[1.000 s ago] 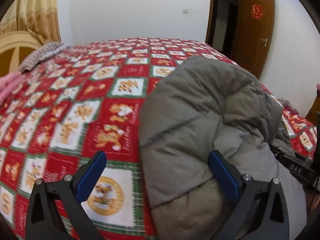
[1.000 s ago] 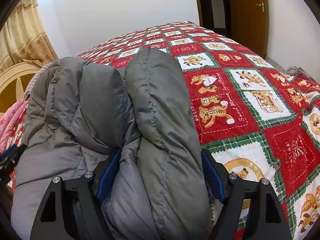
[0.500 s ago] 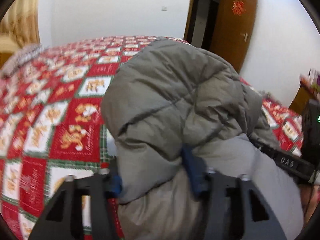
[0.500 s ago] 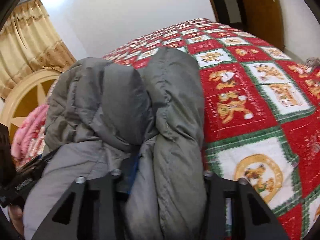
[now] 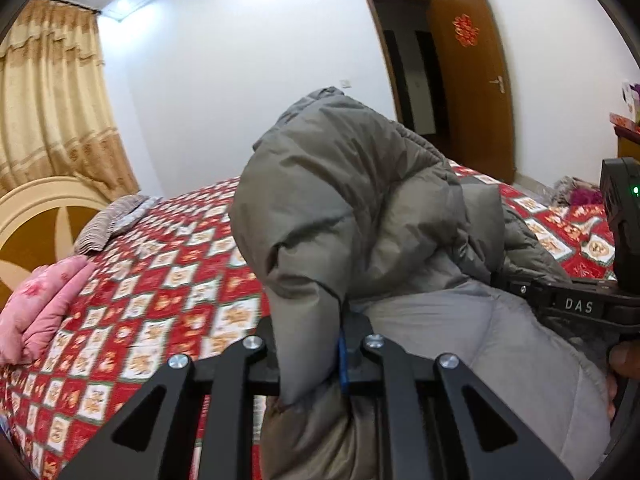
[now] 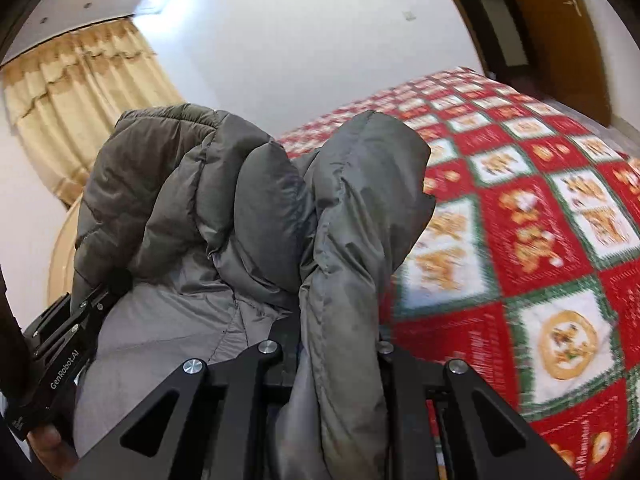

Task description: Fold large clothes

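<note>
My left gripper [image 5: 310,354] had just closed its jaws on a fold of the grey padded jacket [image 5: 360,208], and my right gripper [image 6: 338,350] had just closed on another fold of it. The jacket bulged up and forward from both grips, bunched between the two grippers. Beyond it, the red patterned bedspread [image 6: 540,208] stretched toward the white wall [image 5: 240,80].

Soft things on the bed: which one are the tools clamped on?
The grey puffer jacket, pinched by the left tool and right tool; the pink quilt and striped pillow lie untouched near the headboard.
</note>
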Demonstrator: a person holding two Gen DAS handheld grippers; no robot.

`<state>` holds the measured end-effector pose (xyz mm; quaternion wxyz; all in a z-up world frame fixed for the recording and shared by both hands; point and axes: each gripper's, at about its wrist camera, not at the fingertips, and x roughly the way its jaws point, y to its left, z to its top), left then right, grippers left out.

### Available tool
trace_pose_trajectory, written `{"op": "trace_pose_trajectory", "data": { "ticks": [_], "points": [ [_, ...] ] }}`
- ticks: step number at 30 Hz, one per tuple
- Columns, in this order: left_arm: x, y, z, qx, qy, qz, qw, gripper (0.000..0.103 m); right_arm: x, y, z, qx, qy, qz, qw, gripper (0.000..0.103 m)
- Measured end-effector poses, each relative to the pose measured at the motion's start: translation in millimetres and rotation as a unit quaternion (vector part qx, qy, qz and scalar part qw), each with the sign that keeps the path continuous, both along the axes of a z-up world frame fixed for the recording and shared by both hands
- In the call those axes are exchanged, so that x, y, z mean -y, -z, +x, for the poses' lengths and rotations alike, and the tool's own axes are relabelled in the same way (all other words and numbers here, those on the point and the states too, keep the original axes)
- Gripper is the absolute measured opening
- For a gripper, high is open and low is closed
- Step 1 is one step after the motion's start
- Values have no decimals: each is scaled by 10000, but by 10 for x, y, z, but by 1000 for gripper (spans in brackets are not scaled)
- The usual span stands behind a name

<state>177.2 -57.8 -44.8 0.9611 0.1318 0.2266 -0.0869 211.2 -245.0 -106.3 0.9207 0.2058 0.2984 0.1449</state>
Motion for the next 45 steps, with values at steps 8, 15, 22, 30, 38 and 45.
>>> {"op": "trace_pose_trajectory", "data": {
  "ticks": [8, 15, 22, 30, 38, 45],
  "points": [
    [-687, -86, -130, -2, -663, -39, 9978, 17, -792, -215, 178, 169, -669, -57, 9976, 14],
    [-1196, -58, -231, -20, -1127, -156, 9935, 17, -1432, -268, 299, 202, -1165, -208, 9928, 14],
    [-1581, 58, -237, -163, -1440, -292, 9890, 17, -1933, -213, 431, 96, -1503, -401, 9878, 14],
    [-1839, 316, -153, -383, -1646, -332, 9851, 18, -2250, -32, 608, -111, -1702, -608, 9835, 14],
    [-1954, 559, -112, -564, -1700, -327, 9833, 24, -2431, 221, 709, -361, -1783, -756, 9804, 14],
    [-2007, 614, -99, -583, -1757, -300, 9823, 26, -2504, 282, 753, -427, -1837, -841, 9785, 14]
  ]
}}
